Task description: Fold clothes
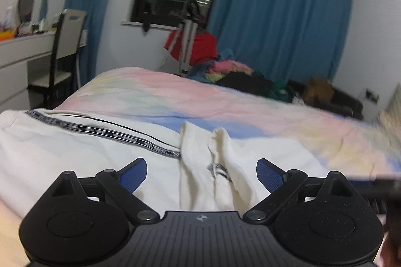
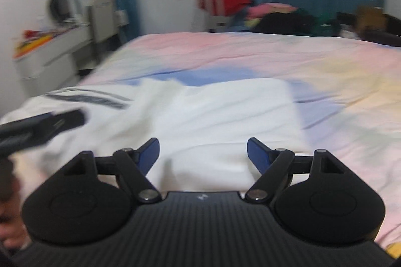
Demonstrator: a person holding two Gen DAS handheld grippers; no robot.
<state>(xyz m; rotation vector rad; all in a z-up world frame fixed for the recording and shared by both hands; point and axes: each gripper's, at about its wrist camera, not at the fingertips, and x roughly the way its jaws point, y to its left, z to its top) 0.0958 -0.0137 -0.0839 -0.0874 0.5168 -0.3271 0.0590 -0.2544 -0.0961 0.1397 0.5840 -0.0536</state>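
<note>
A white garment [image 1: 75, 149] with a black-and-grey patterned stripe [image 1: 120, 135] lies spread on the pastel bedspread [image 1: 155, 94]. A bunched fold of it [image 1: 215, 166] rises between the jaws of my left gripper [image 1: 201, 170], which is open and just above the cloth. In the right wrist view the same garment [image 2: 213, 111] lies flat under my right gripper [image 2: 203, 150], which is open and empty. The left gripper [image 2: 45, 127] shows blurred at the left edge of that view.
A pile of coloured clothes [image 1: 235, 71] sits at the far side of the bed. A tripod [image 1: 186, 36] and red cloth [image 1: 200, 46] stand by the window with blue curtains [image 1: 280, 16]. A white desk [image 1: 22, 51] and chair [image 1: 62, 56] are at the left.
</note>
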